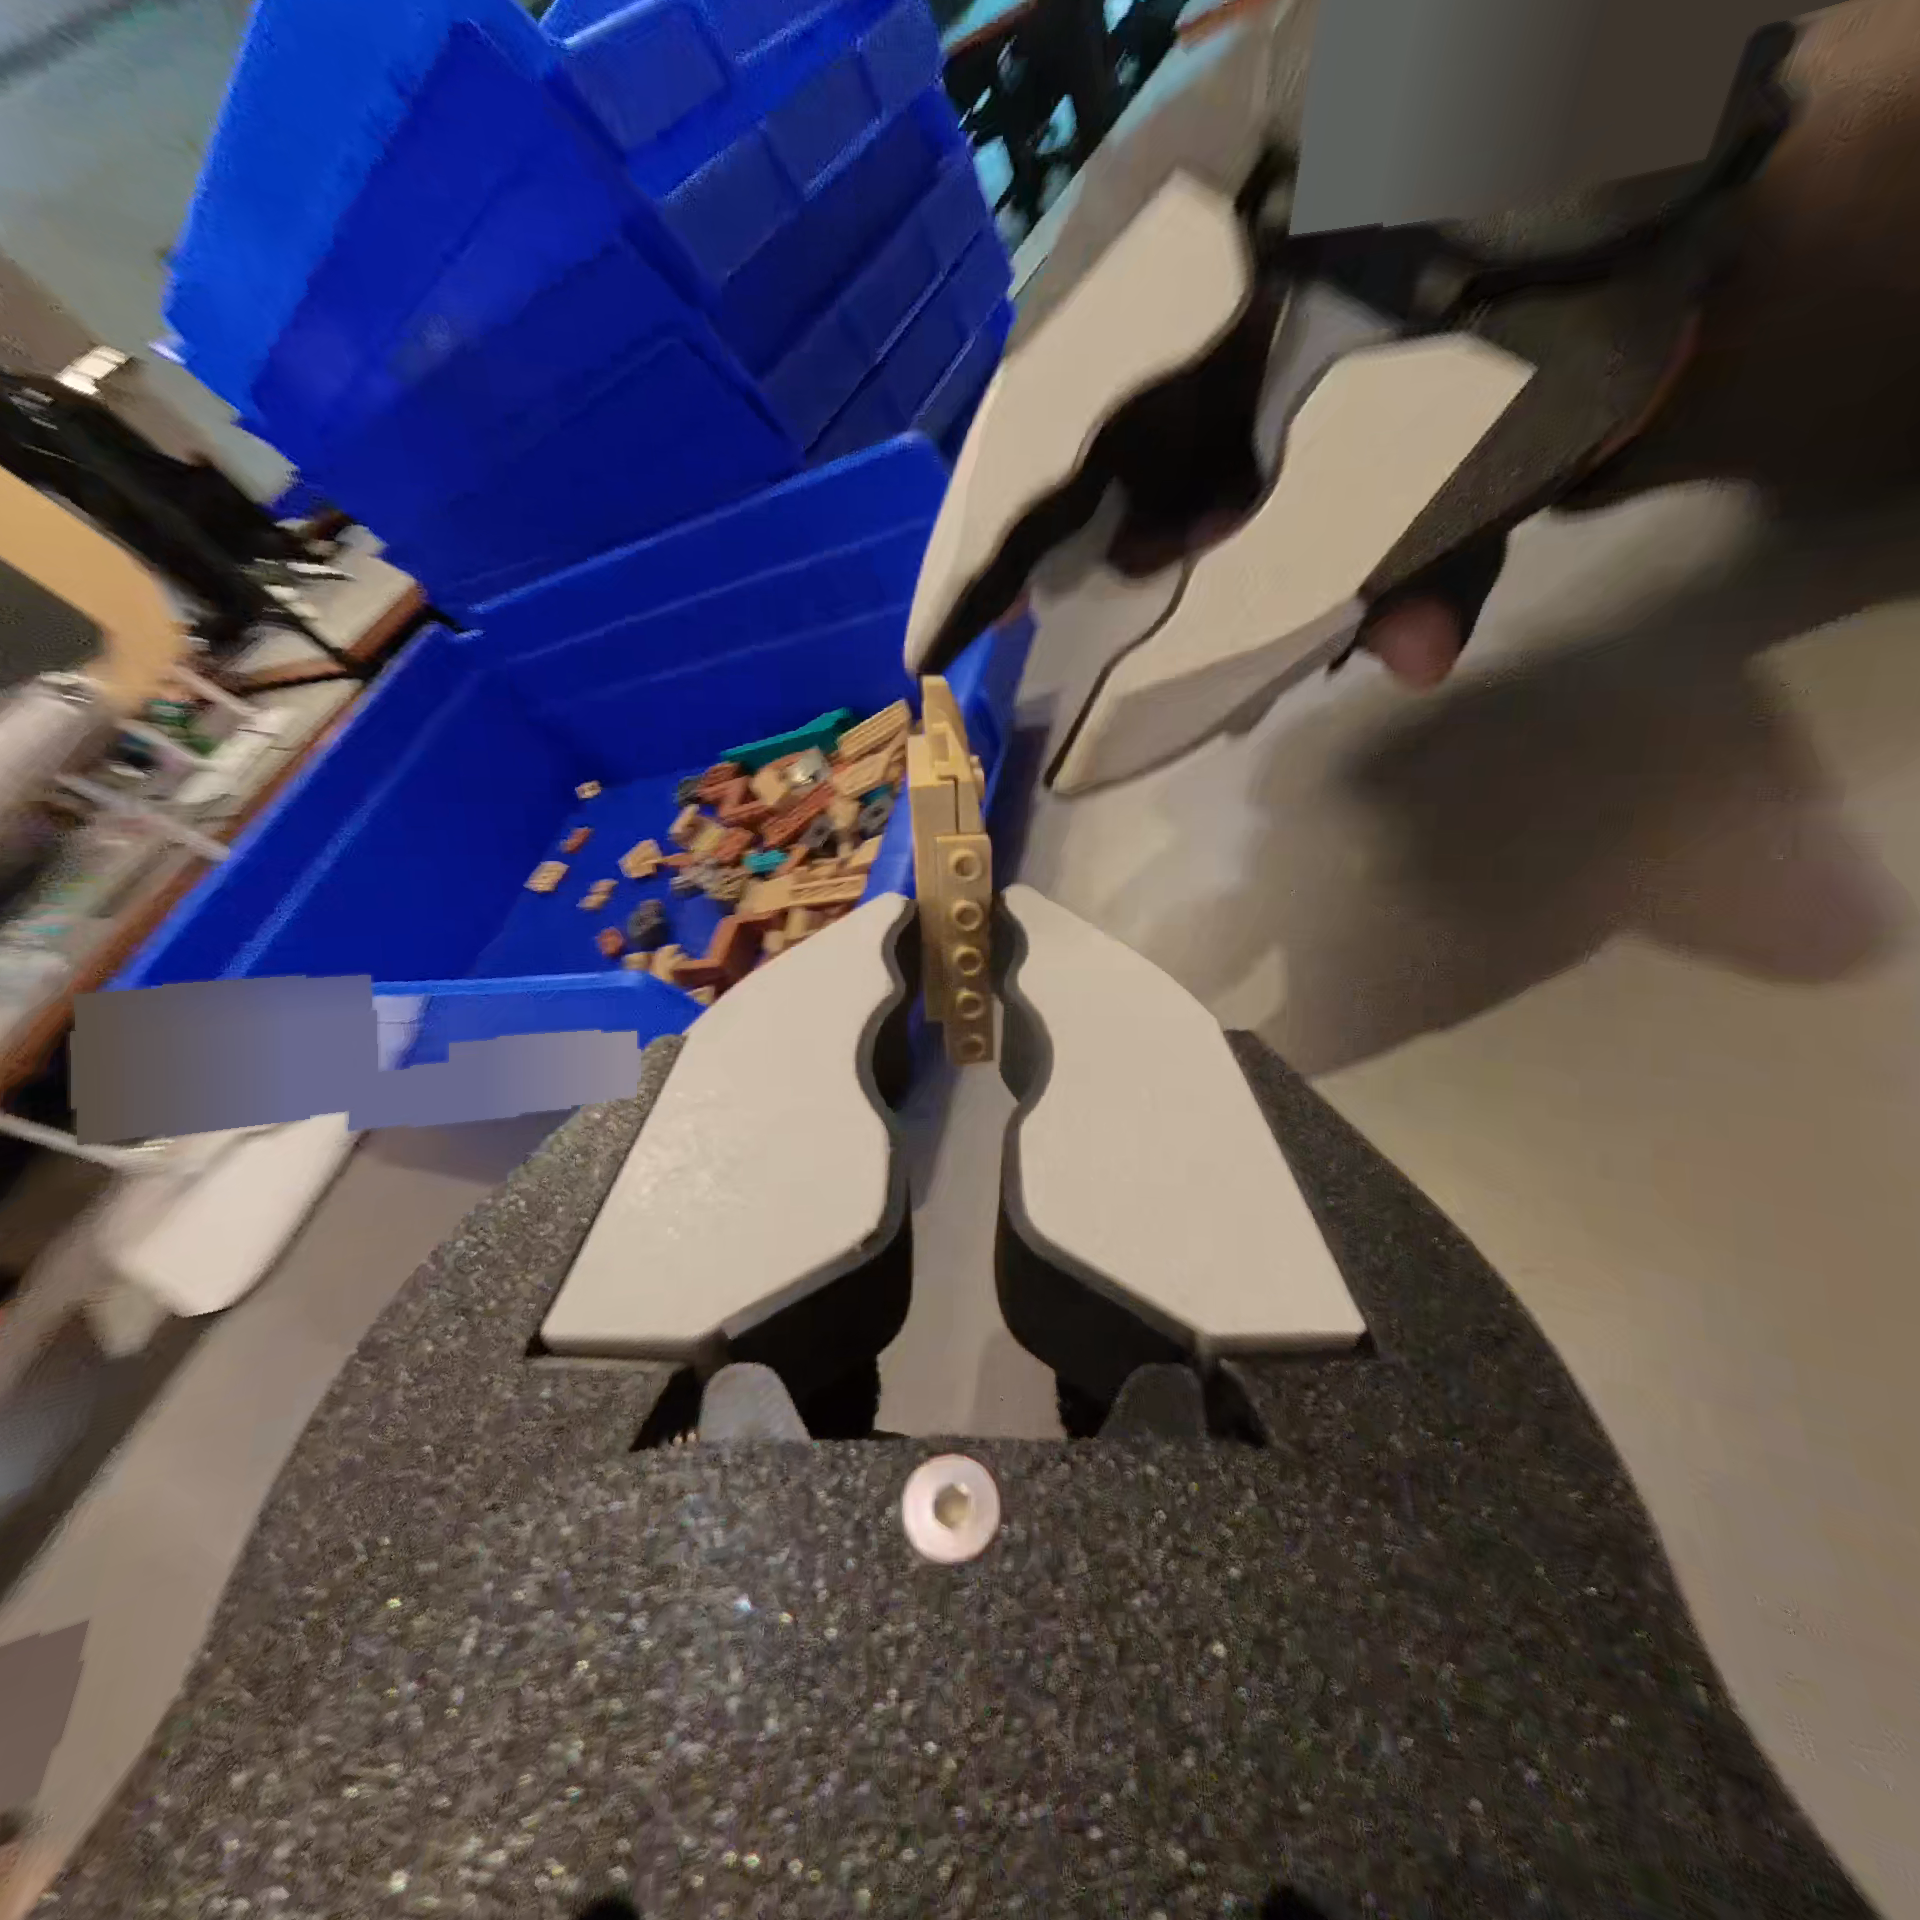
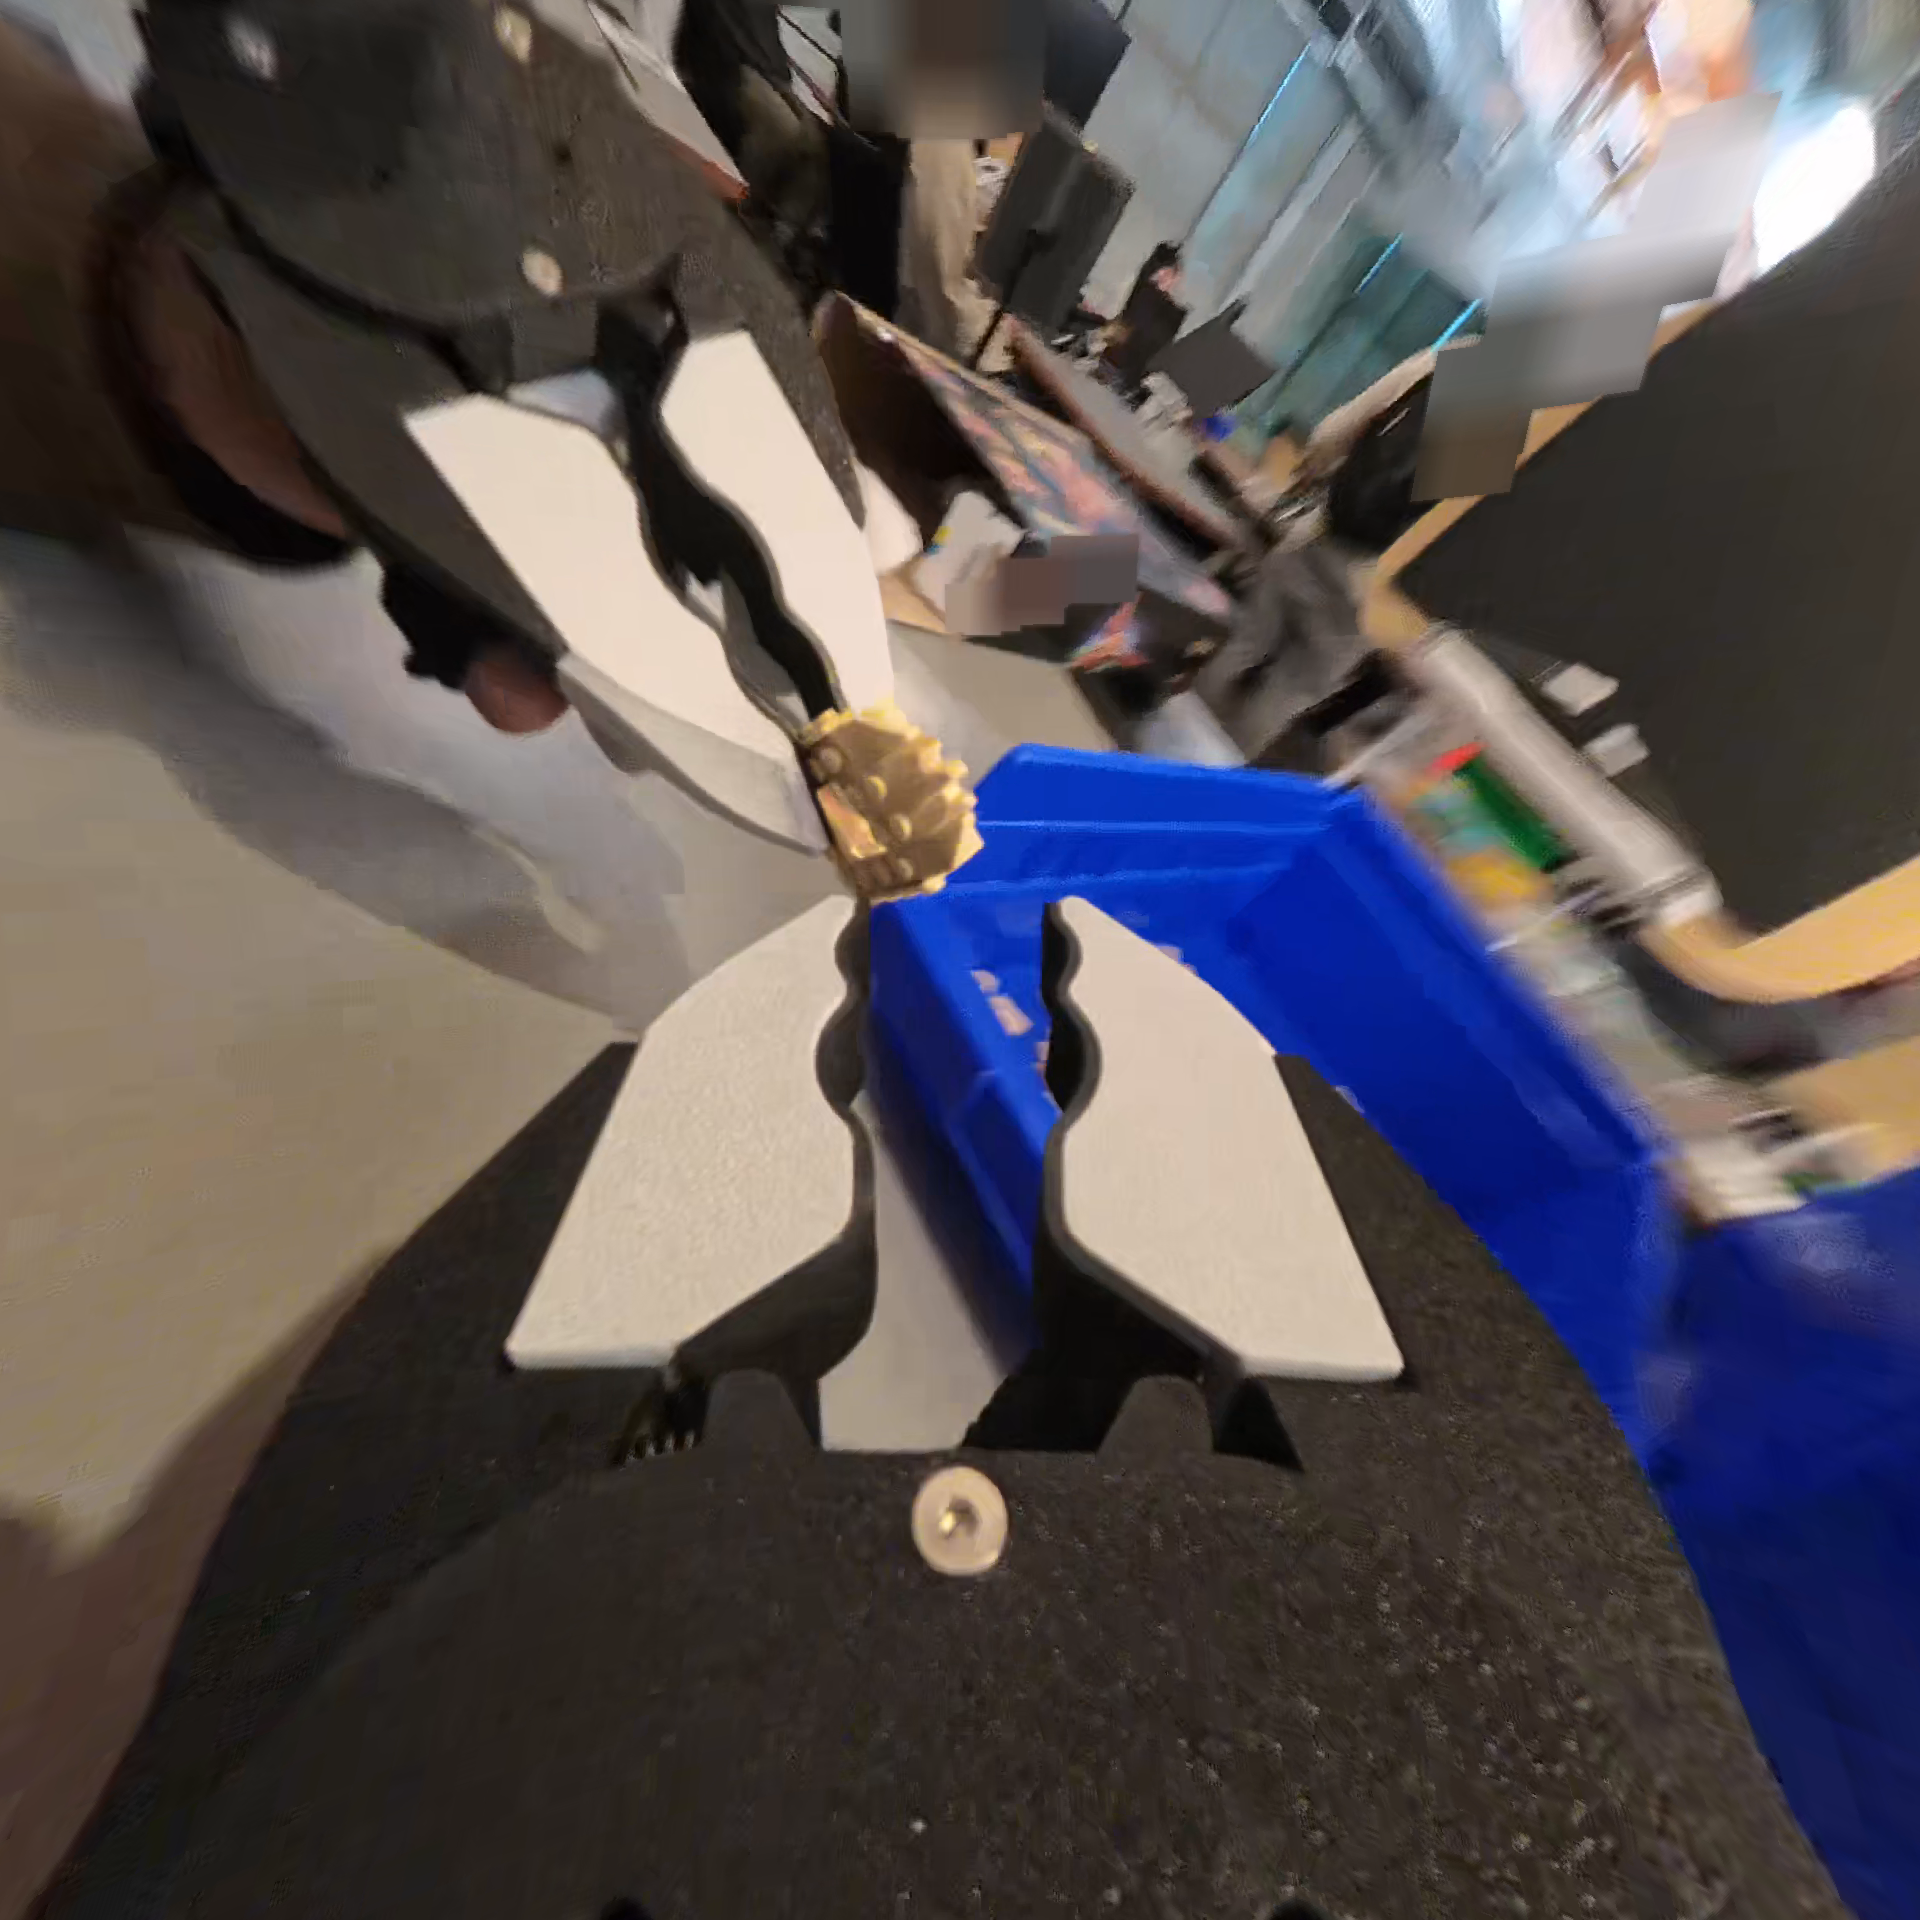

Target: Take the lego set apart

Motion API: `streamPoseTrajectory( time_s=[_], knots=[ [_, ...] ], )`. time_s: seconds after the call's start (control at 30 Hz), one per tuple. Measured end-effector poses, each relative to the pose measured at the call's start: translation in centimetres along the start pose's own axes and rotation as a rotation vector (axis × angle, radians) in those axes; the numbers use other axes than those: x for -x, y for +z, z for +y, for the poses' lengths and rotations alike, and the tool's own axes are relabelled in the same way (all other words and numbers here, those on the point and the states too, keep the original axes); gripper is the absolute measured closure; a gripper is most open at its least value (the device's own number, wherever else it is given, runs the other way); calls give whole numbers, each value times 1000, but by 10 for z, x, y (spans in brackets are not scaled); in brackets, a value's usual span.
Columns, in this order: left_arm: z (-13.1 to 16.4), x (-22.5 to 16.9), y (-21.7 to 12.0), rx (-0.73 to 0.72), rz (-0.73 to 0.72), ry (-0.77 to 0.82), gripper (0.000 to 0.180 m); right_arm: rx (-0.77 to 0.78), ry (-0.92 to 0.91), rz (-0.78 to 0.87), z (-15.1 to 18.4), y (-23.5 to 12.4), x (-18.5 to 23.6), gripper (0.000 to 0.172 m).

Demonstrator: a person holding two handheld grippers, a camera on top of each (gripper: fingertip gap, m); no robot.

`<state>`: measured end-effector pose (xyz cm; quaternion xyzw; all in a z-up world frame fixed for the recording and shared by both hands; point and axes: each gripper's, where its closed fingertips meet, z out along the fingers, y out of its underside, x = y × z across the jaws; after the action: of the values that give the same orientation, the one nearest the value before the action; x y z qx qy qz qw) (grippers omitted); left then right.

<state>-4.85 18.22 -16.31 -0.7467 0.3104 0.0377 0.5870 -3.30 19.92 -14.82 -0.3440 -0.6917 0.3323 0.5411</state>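
My left gripper [image 1: 956, 914] is shut on a tan assembly of studded plates [image 1: 951, 831], which stands on edge between the pads and sticks out past the fingertips. The right wrist view shows the same assembly [image 2: 894, 810] pinched in the left gripper [image 2: 831, 769] above a corner of the blue bin. My right gripper [image 2: 956, 920] is open and empty, its fingers apart over the bin's wall [image 2: 1247, 914]. In the left wrist view the right gripper [image 1: 992, 717] is just beyond the assembly's far end, one fingertip [image 1: 920, 655] close to it.
The open blue bin [image 1: 416, 810] holds a heap of small tan, brown and teal bricks [image 1: 769, 831]. More blue bins [image 1: 623, 260] are stacked behind it. A grey tabletop [image 1: 1558, 1143] lies to the right. Cluttered desks and people are in the background. My left and right fingertips are right by each other.
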Motion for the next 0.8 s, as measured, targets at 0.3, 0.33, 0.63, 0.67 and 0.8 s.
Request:
streamPoseTrajectory(
  time_s=[0.3, 0.33, 0.63, 0.67, 0.8],
  knots=[
    [11, 2, 4, 122, -118, 271, 169, 80, -690, 201, -5, 2, 11, 138],
    [13, 2, 4, 134, -127, 299, 169, 93, -714, 209, -5, 4, 11, 138],
    [16, -4, 6, 166, -123, 372, 169, 191, -865, 239, 8, 14, 16, 152],
    [16, -4, 6, 162, -112, 340, 168, 192, -872, 247, 8, 15, 16, 152],
    [17, -4, 6, 148, -71, 220, 167, 194, -893, 265, 8, 16, 16, 152]
  ],
)
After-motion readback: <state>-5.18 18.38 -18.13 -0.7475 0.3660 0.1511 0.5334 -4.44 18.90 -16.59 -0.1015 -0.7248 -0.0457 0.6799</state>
